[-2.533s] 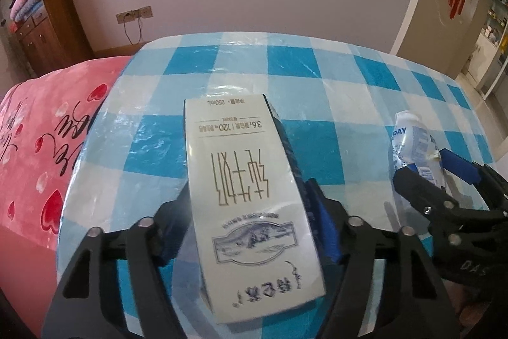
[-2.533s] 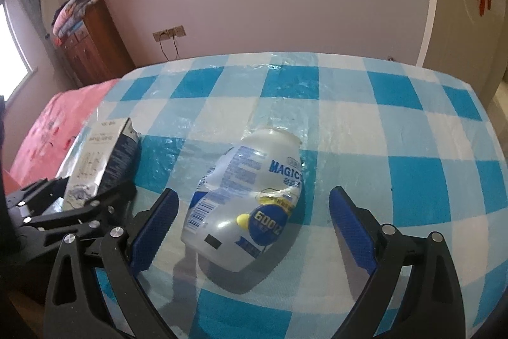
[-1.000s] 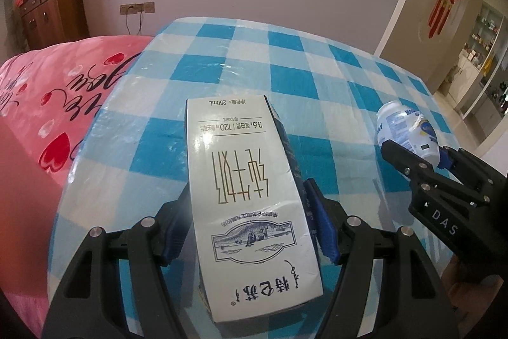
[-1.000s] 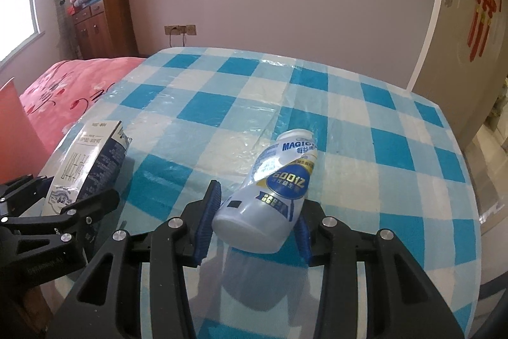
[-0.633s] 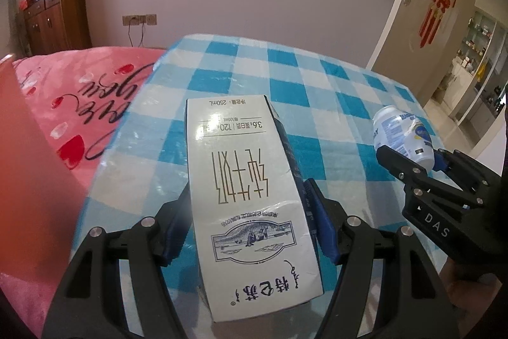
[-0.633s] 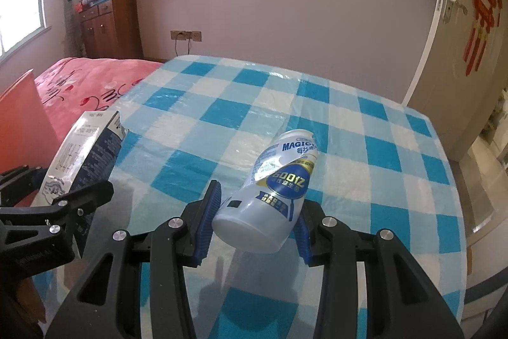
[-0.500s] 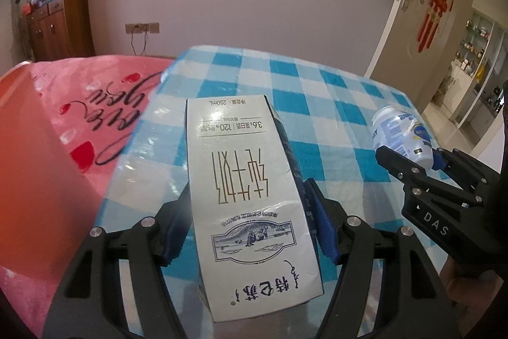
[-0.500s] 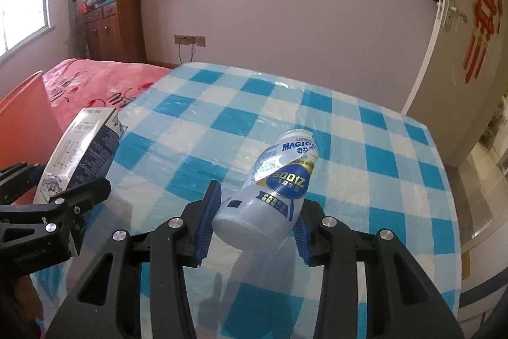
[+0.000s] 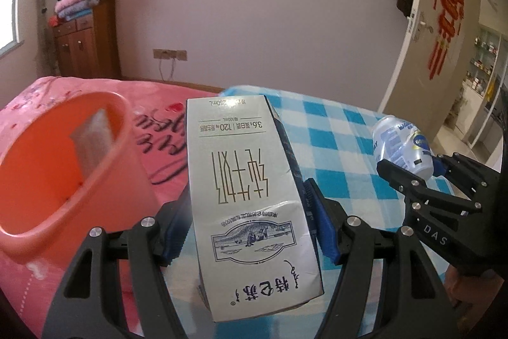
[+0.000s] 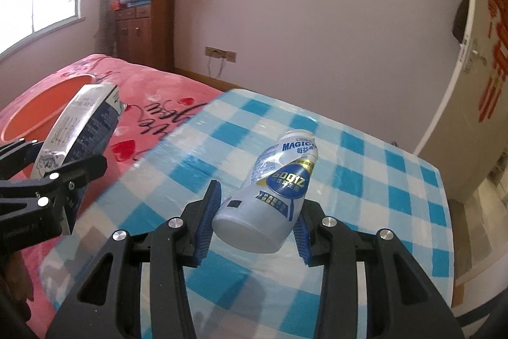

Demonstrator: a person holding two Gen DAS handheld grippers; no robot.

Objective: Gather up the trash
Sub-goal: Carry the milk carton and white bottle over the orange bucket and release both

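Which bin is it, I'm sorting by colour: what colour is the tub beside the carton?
Orange, clearest in the left wrist view.

The white paper milk carton [image 9: 250, 196] hides part of the blue-and-white checked table [image 9: 330, 129] behind it. The orange plastic bin [image 9: 47, 167] runs off the left wrist view's left edge; the pale item [image 9: 92, 142] inside is too blurred to identify.

Both wrist views face forward, close, sharing the checked table [image 9: 333, 129] and bin [image 10: 47, 104].
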